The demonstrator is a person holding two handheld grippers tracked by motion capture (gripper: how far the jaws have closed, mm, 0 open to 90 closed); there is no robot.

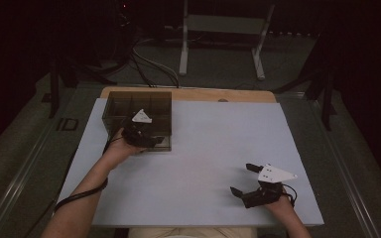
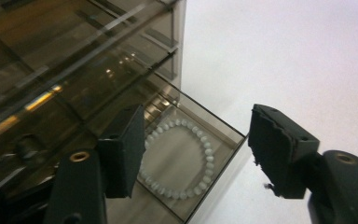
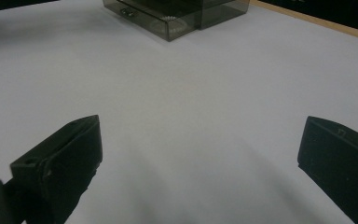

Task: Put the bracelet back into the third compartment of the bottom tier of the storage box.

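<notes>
A smoked see-through drawer box [image 1: 129,106] stands at the table's back left. Its bottom drawer [image 2: 223,135] is pulled out, and a white bead bracelet [image 2: 208,151] lies flat inside it. My left gripper [image 1: 151,140] hovers over that drawer; in the left gripper view its jaws [image 2: 198,140] stand apart above the bracelet with nothing pressed between them. My right gripper [image 1: 240,178] rests open near the front right of the table, nothing between its jaws [image 3: 200,154]. In the right gripper view the box [image 3: 191,9] and the bracelet [image 3: 177,24] sit far off.
A white sheet [image 1: 218,139] covers the table, with a wooden edge [image 1: 193,93] showing at the back. Beyond the table stand a metal frame's legs [image 1: 183,49] and loose cables [image 1: 154,67] on the dark floor.
</notes>
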